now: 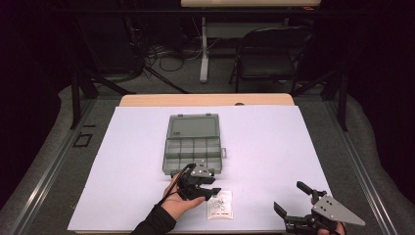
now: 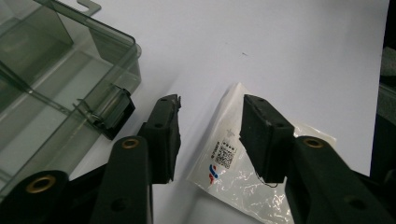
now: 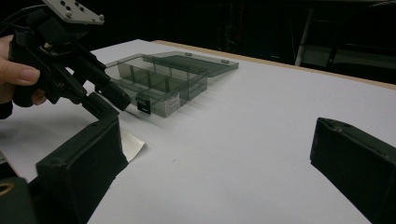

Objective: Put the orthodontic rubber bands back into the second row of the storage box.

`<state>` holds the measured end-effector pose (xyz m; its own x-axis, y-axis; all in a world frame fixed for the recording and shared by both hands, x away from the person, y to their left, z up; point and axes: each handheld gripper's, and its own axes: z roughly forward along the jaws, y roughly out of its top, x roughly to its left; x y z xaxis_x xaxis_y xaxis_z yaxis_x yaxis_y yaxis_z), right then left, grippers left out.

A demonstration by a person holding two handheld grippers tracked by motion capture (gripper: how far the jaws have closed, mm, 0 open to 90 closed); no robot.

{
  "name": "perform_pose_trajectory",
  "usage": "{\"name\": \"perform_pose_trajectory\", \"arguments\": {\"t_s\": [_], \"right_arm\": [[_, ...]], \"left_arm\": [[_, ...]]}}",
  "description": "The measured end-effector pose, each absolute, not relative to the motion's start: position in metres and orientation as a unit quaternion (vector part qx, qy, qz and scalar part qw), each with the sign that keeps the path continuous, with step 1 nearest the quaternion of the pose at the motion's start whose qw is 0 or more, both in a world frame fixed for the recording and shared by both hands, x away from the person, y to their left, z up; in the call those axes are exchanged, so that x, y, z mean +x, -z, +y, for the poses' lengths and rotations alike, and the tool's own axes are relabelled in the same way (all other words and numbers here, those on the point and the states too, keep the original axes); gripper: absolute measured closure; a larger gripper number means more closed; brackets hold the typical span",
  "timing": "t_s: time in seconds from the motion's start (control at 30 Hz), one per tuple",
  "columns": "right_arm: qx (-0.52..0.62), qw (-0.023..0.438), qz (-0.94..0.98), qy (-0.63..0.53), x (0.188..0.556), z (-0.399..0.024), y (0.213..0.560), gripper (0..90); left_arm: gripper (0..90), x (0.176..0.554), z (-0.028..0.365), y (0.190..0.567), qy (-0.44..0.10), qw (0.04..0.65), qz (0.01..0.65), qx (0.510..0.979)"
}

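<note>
Right gripper view: own jaw hides most of bag (image 3: 133,147).

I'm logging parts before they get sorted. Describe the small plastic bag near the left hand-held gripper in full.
The bag is a small, flat pouch of clear, crinkled, glossy plastic with a white label bearing a square code and a red-and-blue mark. Its contents cannot be made out. It lies flat on the white table, just in front of the open grey box and apart from it. The left hand-held gripper hangs over its top corner, jaws apart, one on either side of that corner; contact cannot be told.
</note>
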<state>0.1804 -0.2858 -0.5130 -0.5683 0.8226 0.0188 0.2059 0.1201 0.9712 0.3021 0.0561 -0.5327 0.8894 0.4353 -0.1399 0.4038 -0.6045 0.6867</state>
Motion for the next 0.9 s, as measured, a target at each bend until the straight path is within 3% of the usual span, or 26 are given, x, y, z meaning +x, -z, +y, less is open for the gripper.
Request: {"name": "perform_pose_trajectory", "arguments": {"t_s": [0.9], "right_arm": [[0.37,0.279,0.697,-0.548,0.18,-0.286,0.513,2.2]], "left_arm": [[82.1,0.302,0.044,0.549,-0.016,0.341,0.212,0.916]]}}
